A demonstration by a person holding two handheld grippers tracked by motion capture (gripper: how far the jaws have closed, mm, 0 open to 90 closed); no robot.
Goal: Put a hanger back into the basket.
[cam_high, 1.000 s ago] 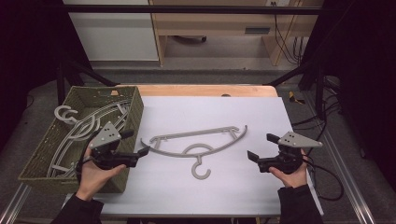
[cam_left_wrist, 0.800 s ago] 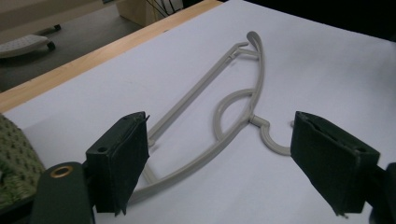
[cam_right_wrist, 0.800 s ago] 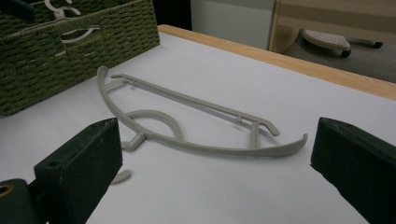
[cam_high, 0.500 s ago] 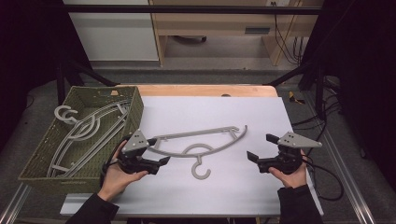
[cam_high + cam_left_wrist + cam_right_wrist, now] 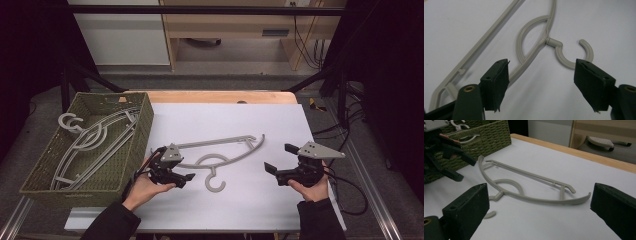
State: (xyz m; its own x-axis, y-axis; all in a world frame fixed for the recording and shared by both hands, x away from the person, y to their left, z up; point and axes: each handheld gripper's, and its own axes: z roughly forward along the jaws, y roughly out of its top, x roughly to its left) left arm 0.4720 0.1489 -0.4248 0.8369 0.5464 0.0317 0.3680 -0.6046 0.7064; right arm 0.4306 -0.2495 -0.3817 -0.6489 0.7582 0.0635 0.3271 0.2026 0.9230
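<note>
A white bench (image 5: 240,125) with a wooden far edge stands in a dark room, cabinets behind it. The left gripper (image 5: 176,176) sits low over the left half of the hanger (image 5: 220,152); its jaws have just been closing, yet they stand apart, one pad beside the hanger's lower arm and the other just by the hook (image 5: 574,53), with only part of the arm in the gap and nothing pinched. The grey hanger lies flat mid-bench, hook toward the near edge. Farther right, well apart from it, the right gripper (image 5: 280,161) hovers with jaws wide and empty, aimed at the hanger's right tip. At the left, a green woven basket (image 5: 142,135) holds more hangers (image 5: 90,140). The step in hand looks like taking the lone hanger up, likely for the basket. To do it well, the left gripper should shift so that both pads straddle one bar, the neck by the hook or the lower arm, and sink until they nearly touch the bench before closing, since the plastic is thin and flat. A grip near the neck would keep it balanced; the right gripper could steady the far tip.
</note>
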